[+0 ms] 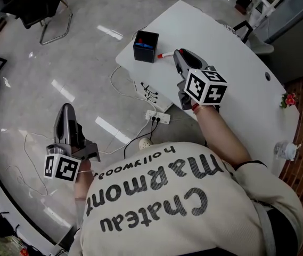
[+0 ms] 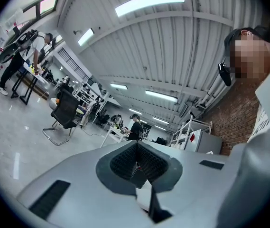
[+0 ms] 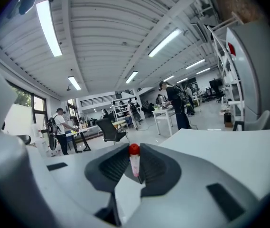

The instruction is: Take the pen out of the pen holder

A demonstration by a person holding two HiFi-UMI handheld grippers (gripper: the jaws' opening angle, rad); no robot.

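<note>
The black pen holder [image 1: 145, 46] stands near the left corner of the white table [image 1: 236, 79], with something blue inside it. My right gripper [image 1: 177, 54] hovers just right of the holder, shut on a white pen with a red cap [image 1: 163, 55] that lies clear of the holder. In the right gripper view the pen [image 3: 134, 160] stands upright between the dark pads [image 3: 150, 166]. My left gripper [image 1: 64, 111] is held out over the floor, far left of the table, shut with nothing in it; its pads [image 2: 149, 165] meet in the left gripper view.
A power strip [image 1: 158, 117] and loose cables lie on the floor below the table's edge. A black chair [image 1: 34, 7] stands at the far left. A clear bottle [image 1: 286, 151] and a small red flower [image 1: 288, 99] sit at the table's right end.
</note>
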